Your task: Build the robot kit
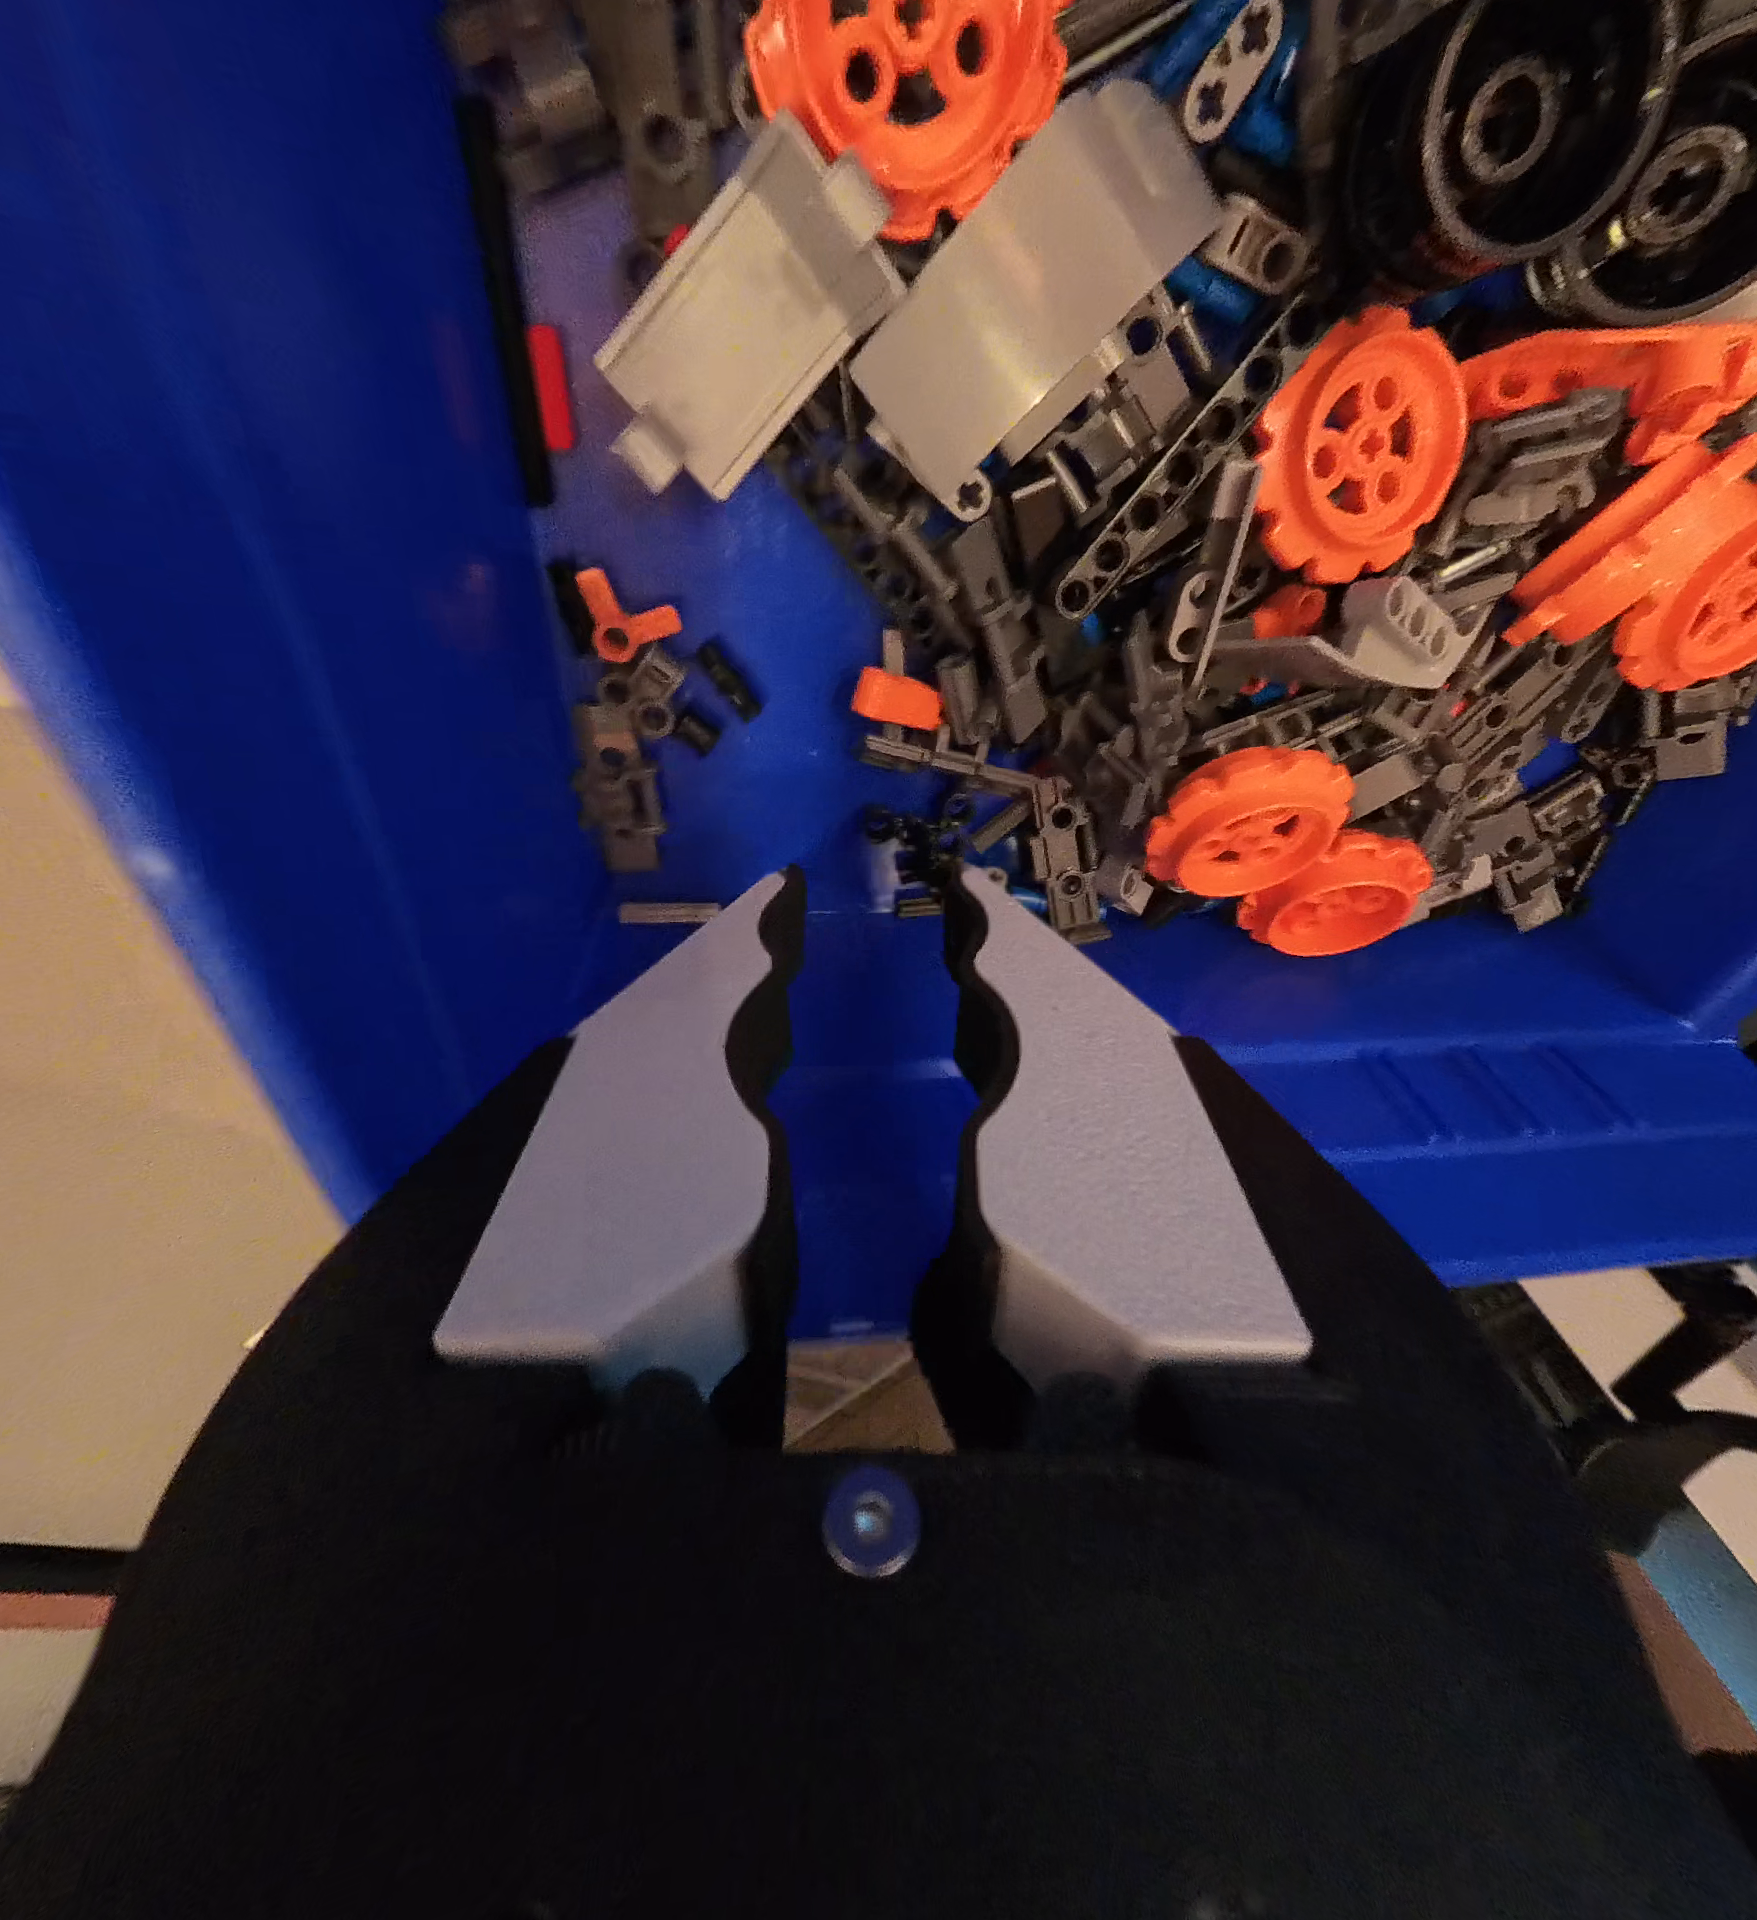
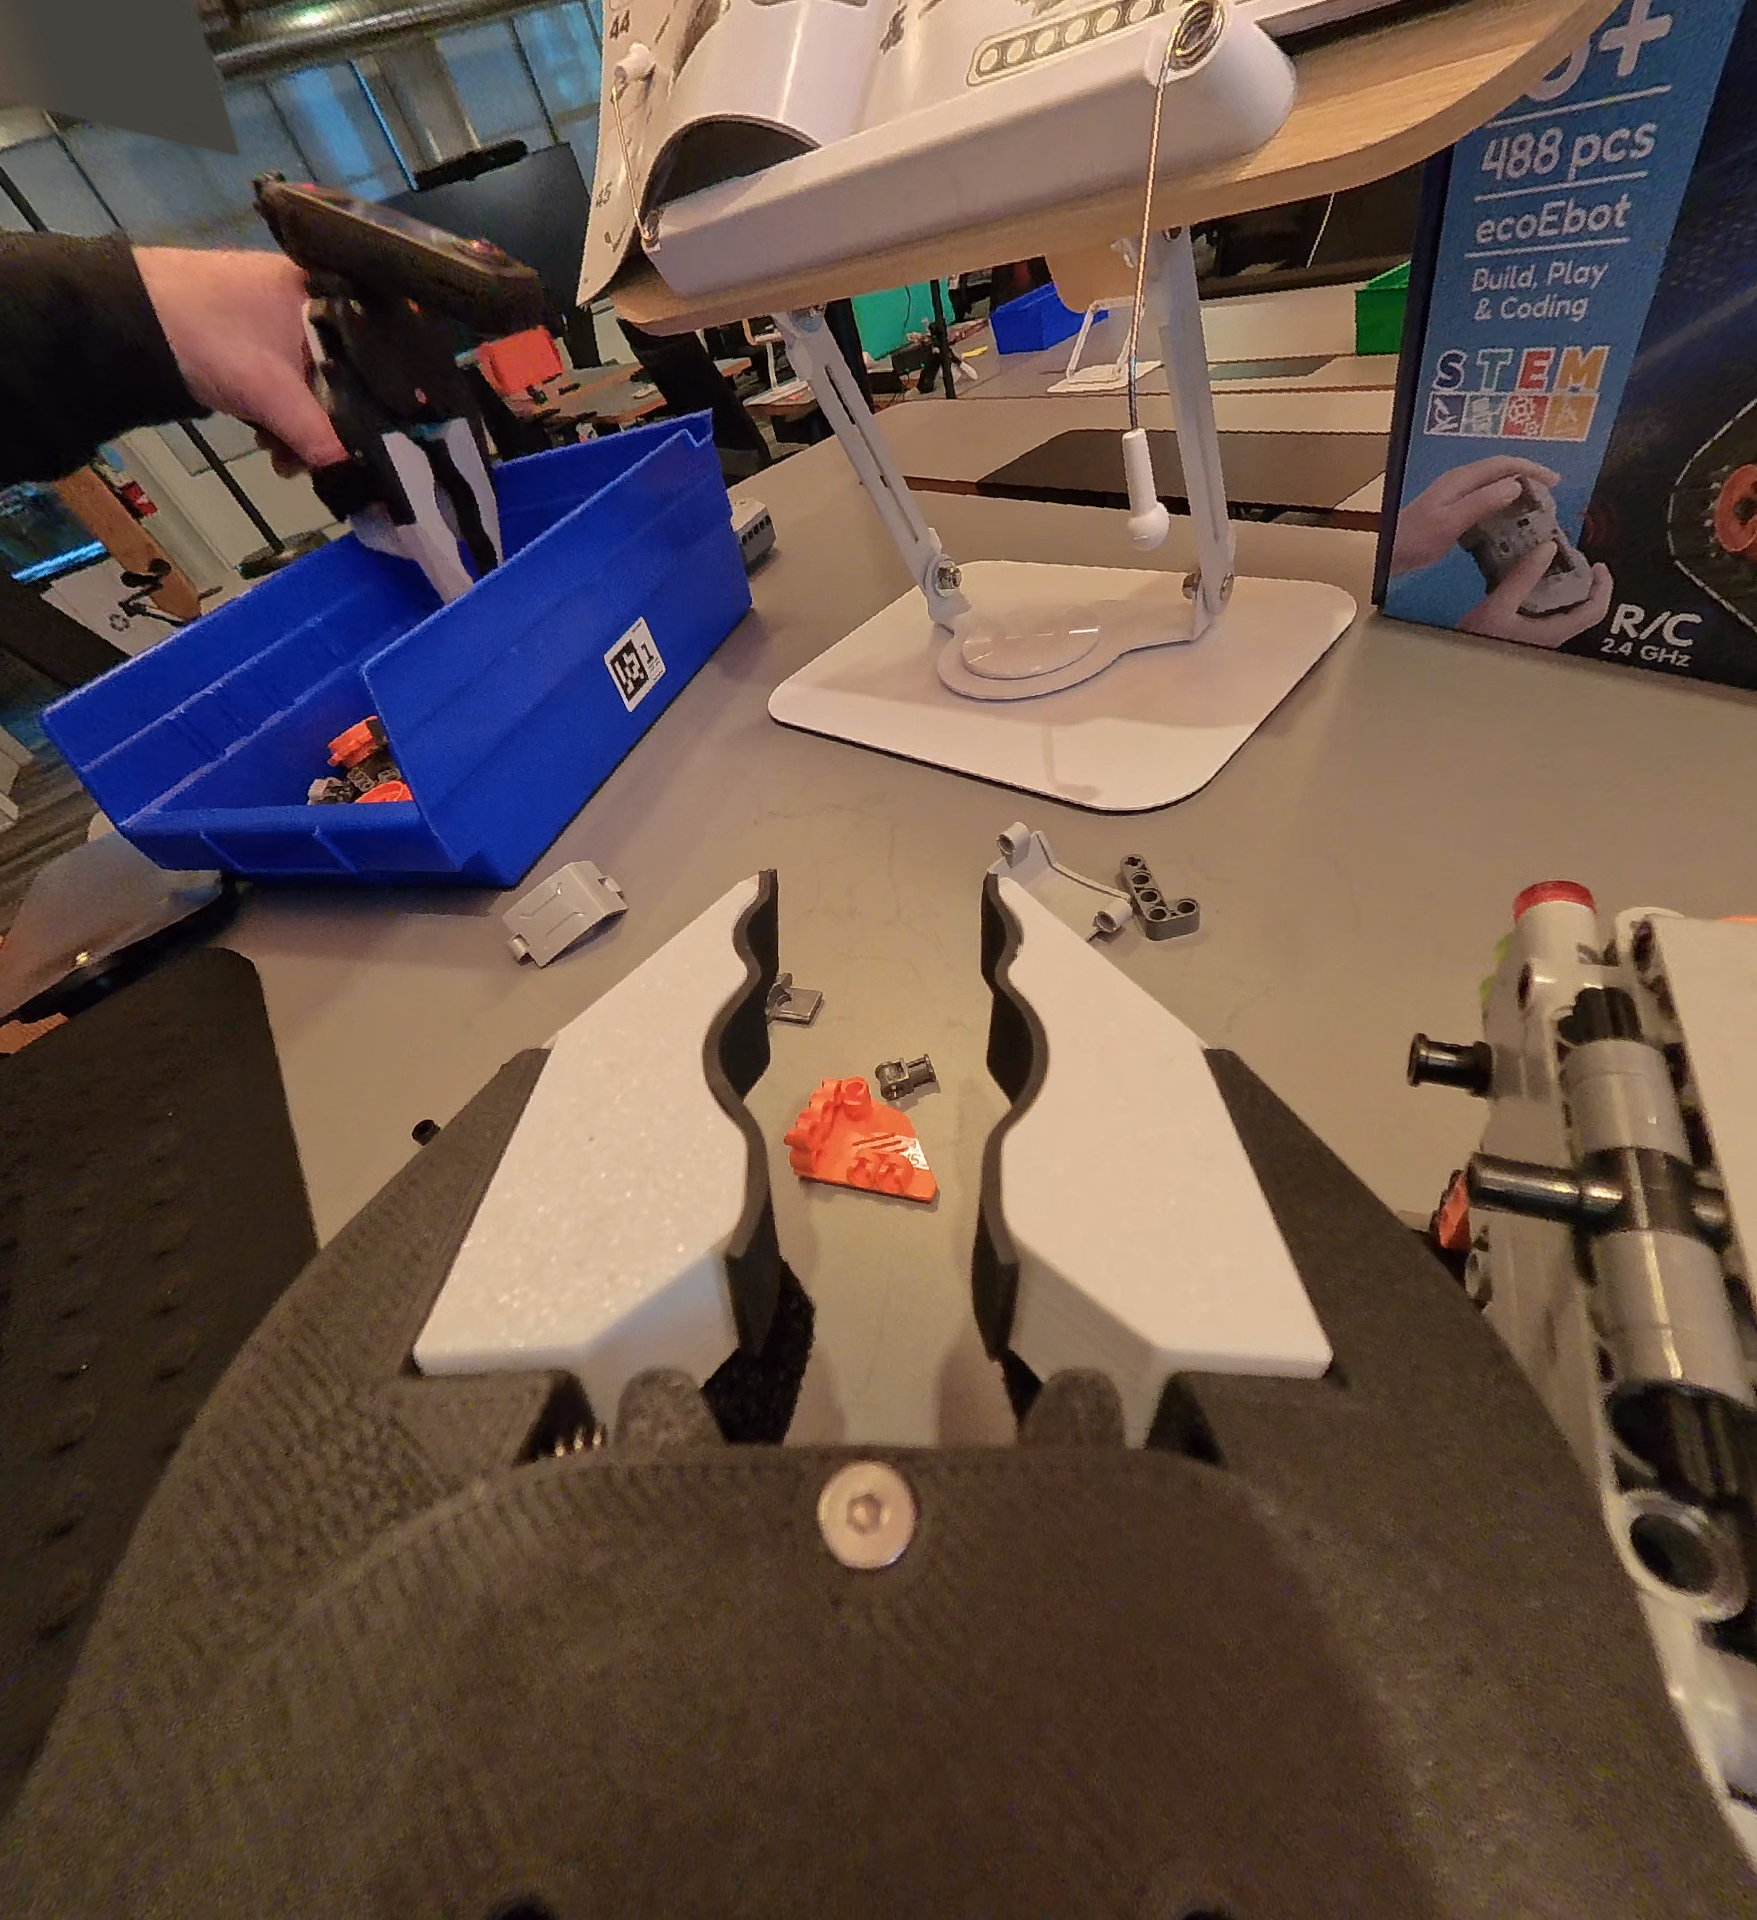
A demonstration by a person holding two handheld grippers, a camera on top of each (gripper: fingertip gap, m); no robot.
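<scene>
Now, left tool [image 1: 874,883]: spread, holding nothing, tips over small pieces in the blue bin [image 1: 1373,1091].
Right tool [image 2: 879,894]: spread, holding nothing, above the orange piece [image 2: 858,1148] on the bench [image 2: 1373,831].

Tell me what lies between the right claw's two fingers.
In the right wrist view, an orange part and a small dark pin lie on the grey table.

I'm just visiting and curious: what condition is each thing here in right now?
Left gripper: open, empty, inside the bin.
Right gripper: open, empty, above the table.
Blue bin: open-topped, holding loose building pieces.
Orange piece: lying flat between the right gripper's fingers, untouched.
Book stand: upright, holding an open booklet.
Grey-white assembly: partly built.
</scene>
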